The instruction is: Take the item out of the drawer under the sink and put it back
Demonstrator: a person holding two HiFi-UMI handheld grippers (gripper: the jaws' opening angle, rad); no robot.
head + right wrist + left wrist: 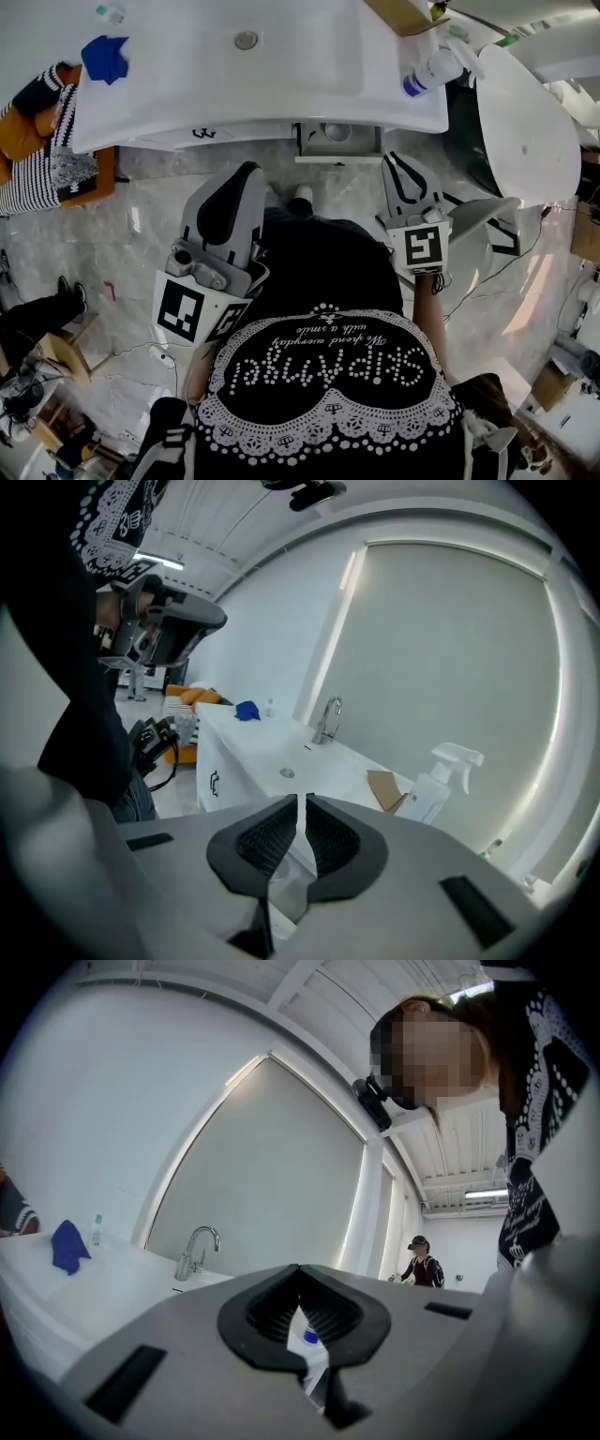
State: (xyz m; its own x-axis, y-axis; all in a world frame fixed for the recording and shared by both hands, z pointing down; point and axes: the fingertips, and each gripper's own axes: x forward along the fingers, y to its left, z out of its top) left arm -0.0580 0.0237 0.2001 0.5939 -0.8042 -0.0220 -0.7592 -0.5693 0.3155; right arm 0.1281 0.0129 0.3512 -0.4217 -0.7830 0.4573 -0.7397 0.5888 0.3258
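Drawer (pixel 321 157) under sink (pixel 281 114) stands open. The item (pixel 337 132), small, round and pale, sits inside, just ahead of R gripper (pixel 394 161). It prob handles light and stiff, maybe slick; material unclear. Best pinched across its sides, gently. L gripper (pixel 249 171) and R both have jaws together, nothing btwn.

White table (pixel 187 103) across the top of the head view, basin sunk in the middle, round drain (pixel 246 39) in it. Bears a blue cloth (pixel 103 56) near the left end, a small clear bottle (pixel 111 13) just behind. Faucet (pixel 195 1251) at the back edge. At the right end, an upright white spray bottle (pixel 433 71) beside a piece of cardboard (pixel 403 13). Under the front edge, a drawer (pixel 337 141) pulled out over pale marbled floor (pixel 141 216).
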